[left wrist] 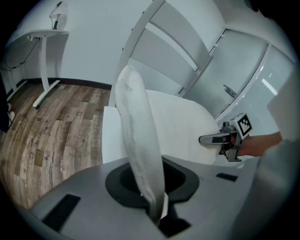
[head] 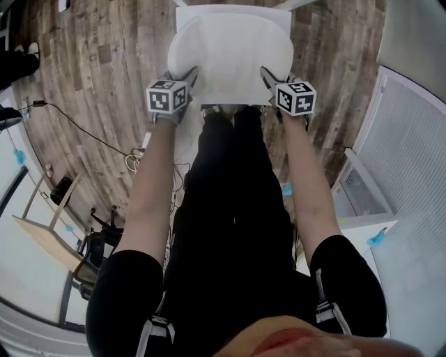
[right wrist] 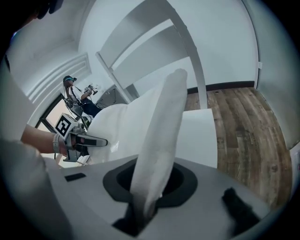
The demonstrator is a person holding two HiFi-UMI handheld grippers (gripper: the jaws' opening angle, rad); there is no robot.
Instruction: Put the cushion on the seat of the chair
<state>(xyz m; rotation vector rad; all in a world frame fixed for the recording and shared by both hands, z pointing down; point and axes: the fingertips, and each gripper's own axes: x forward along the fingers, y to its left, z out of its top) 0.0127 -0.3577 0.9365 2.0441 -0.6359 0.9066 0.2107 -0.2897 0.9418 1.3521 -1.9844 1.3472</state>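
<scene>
- The person's black-clad legs (head: pixel 230 209) fill the middle of the head view. A bare forearm (head: pixel 150 188) runs forward on each side of them.
- The left gripper (head: pixel 187 75) is pressed onto the near left corner of the white cushion (head: pixel 230 52). In the left gripper view a fold of the cushion's edge rises straight out from between the pinching jaws.
- The right gripper (head: pixel 268 77) grips the near right corner the same way. In the right gripper view the fabric stands up from between its closed jaws.
- Each gripper view shows the other gripper across the cushion, its jaws on the opposite near corner.
- The cushion is spread over the seat (head: pixel 189 15) of the white chair (left wrist: pixel 108 136). It covers most of the seat and bulges past the seat's left and right edges.
- The far corners of the seat show bare beyond the cushion. In the gripper views a bare strip of seat also shows along each side edge.
- The cushion's near edge is held up in the jaws. Whether the rest lies flat on the seat cannot be told.
- The chair's white backrest slats (left wrist: pixel 164 56) stand behind the far edge of the seat.
- The chair stands on a wood-plank floor (head: pixel 104 63), and a dark cable (head: pixel 83 129) trails across the floor to the left.
- A white desk (left wrist: pixel 47 35) stands against the wall, well apart from the chair.
</scene>
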